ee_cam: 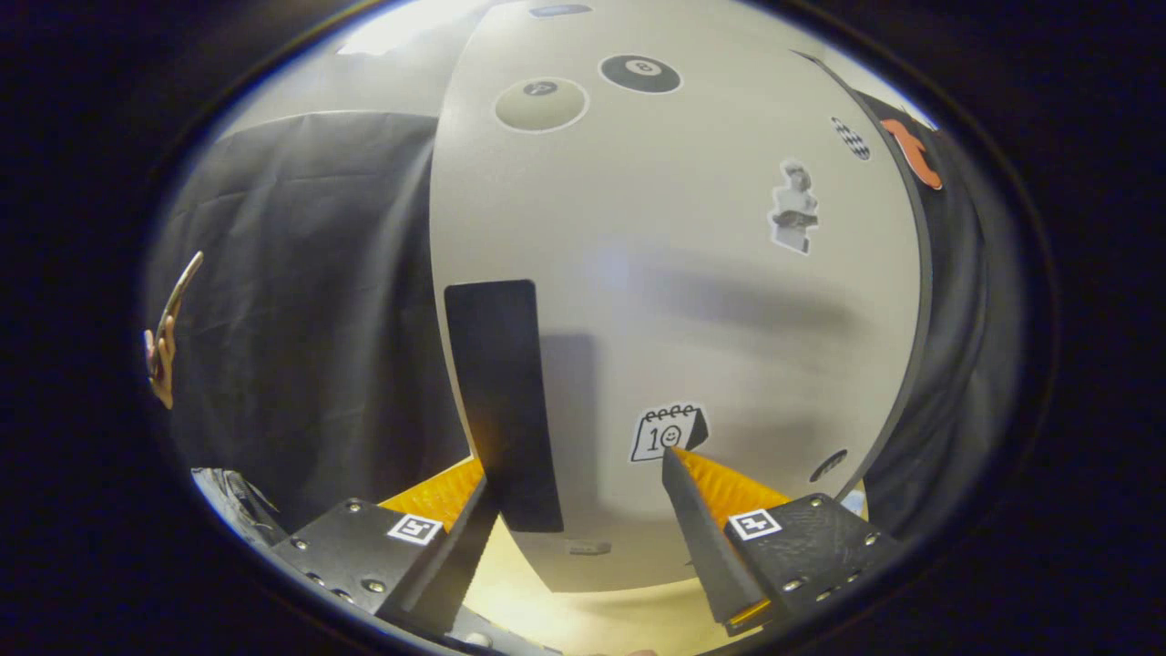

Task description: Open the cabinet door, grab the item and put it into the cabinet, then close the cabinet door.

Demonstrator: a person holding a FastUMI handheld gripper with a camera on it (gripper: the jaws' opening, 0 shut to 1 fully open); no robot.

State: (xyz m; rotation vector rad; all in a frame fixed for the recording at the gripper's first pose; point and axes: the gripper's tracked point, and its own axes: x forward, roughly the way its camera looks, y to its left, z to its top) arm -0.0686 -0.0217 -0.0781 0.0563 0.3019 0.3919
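in the gripper view the gripper (pixel 583 487) sat close against the white cabinet door (pixel 692 301), fingers spread and pinching nothing, the left one at the foot of the dark handle (pixel 501 401) by the door's left edge. the item could not be made out. this fits either the opening or the closing; which, i couldn't tell
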